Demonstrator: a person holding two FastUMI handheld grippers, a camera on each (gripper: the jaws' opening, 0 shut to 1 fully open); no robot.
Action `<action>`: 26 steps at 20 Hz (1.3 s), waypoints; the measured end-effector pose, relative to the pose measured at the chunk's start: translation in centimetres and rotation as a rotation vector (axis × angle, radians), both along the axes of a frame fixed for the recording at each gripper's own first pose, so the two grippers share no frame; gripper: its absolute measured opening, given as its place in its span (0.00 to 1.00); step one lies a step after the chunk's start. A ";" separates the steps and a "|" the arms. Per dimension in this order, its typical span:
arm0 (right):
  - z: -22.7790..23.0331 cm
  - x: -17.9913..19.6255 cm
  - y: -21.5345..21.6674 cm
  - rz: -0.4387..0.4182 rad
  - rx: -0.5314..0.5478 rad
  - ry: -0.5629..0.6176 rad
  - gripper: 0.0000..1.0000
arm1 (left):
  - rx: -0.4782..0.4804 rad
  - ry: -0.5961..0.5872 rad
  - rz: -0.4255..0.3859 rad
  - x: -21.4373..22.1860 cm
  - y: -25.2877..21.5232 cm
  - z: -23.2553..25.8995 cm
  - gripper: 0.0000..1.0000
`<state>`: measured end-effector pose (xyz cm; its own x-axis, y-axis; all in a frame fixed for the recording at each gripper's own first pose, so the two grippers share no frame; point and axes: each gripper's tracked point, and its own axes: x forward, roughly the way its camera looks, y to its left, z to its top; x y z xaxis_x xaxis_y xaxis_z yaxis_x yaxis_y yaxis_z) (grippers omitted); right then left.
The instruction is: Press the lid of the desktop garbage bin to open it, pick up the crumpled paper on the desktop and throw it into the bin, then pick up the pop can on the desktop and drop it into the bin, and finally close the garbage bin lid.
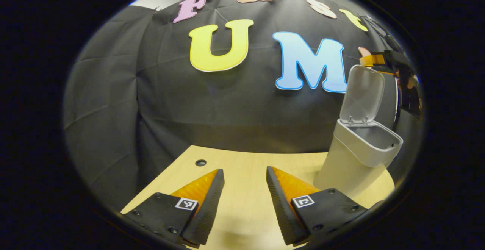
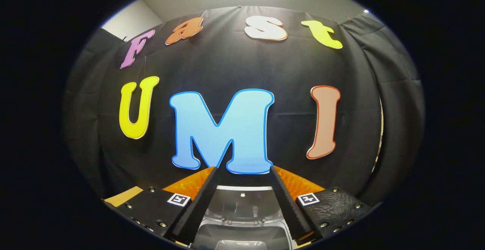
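I see the garbage bin (image 1: 358,153) standing at the right of the table (image 1: 242,163), its lid (image 1: 362,92) raised upright. My left gripper (image 1: 245,176) hovers low over bare tabletop, fingers spread and empty. My right gripper (image 2: 242,174) hangs above the open bin, fingers apart, gripping nothing.

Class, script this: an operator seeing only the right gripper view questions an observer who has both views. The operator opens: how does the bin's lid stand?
Observer: In the left gripper view the lid stands upright and the bin is open.
Operator: Where is my claw relative to it?
Observer: The right claw is up beside the lid's top edge; I cannot tell whether they touch.
Operator: And the other claw?
Observer: The left claw is open over the table, with nothing between its fingers.
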<state>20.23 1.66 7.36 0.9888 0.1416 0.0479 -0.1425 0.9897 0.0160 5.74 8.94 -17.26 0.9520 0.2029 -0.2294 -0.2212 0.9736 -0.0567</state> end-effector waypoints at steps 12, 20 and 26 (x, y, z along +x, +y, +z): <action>-6.2 -7.6 -0.6 0.012 0.002 0.088 0.87 | 0.021 -0.023 -0.061 -1.1 -3.0 1.1 0.76; -13.5 -9.0 -0.4 0.020 -0.021 0.224 0.87 | 0.029 -0.032 -0.061 -2.6 -3.4 1.7 0.76; -16.3 -9.6 -0.4 0.026 -0.037 0.272 0.87 | 0.031 -0.035 -0.055 -3.3 -3.4 1.9 0.76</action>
<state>10.67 1.30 -8.90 0.9606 0.1637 -0.2244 -0.1632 0.9864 0.0209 2.45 5.57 -15.36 0.9693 0.1566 -0.1898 -0.1657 0.9856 -0.0332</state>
